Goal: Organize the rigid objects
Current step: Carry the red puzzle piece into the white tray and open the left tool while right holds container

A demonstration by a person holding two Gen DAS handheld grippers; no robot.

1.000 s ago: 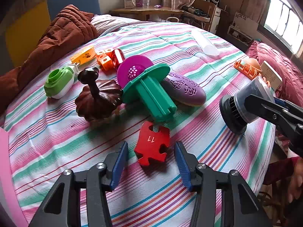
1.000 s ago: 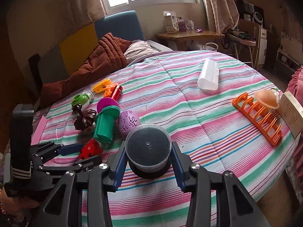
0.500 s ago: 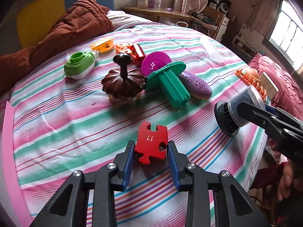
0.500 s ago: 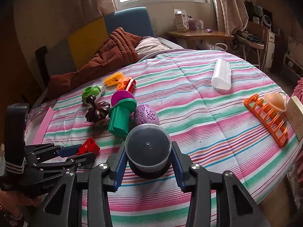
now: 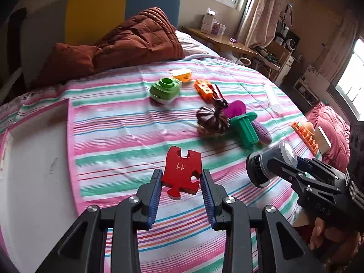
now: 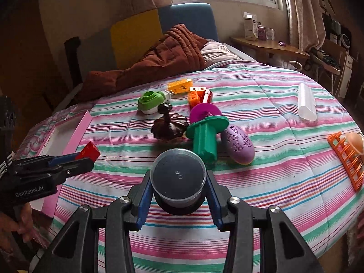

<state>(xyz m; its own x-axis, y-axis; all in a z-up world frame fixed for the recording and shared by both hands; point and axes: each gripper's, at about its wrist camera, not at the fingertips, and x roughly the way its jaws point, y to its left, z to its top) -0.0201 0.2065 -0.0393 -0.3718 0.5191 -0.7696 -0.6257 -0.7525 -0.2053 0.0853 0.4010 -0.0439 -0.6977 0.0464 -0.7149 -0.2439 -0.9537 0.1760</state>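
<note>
Left wrist view: left gripper [image 5: 181, 180] has its jaws clenched on a flat red jigsaw-shaped piece marked "11" [image 5: 182, 173], blue pads pressing both side edges. These jaws have just been closing, with the piece between them. The piece is lifted clear of the striped pink, green and white bedspread [image 5: 118, 125]; its shadow lies on the fabric beneath. To the left, a shallow white tray with a pink rim [image 5: 34, 159] sits on the bed, near the gripper.

Right gripper [image 5: 268, 166] enters from the right edge, gripped by a person's hand [image 5: 325, 234]. Its jaws grasp a small clear plastic jar with dark contents and a black lid [image 5: 270, 161], held off the bedspread, lid end pointing left.

Right wrist view: the jar [image 6: 178, 177] fills the gap between the blue pads, clear base facing the camera, both pads touching its wall. Left gripper [image 6: 75, 159] shows at the left edge with the red piece [image 6: 89, 152] in its tips, just beside the tray rim [image 6: 77, 134].

Loose items on the bedspread, clustered mid-bed:
- dark brown scalloped lid with a knob [image 6: 169, 125]
- green plastic stamp-like press with a magenta disc [image 6: 204, 134], touching the lid
- purple embossed oval case [image 6: 238, 145], against the press
- green and white round dispenser [image 6: 151, 101]
- yellow block [image 6: 180, 84]
- orange block with red cylinder [image 6: 200, 95]

Apart, to the right: translucent white tube [image 6: 307, 102]; orange plastic rack [image 6: 348, 157] at the bed's edge.
</note>
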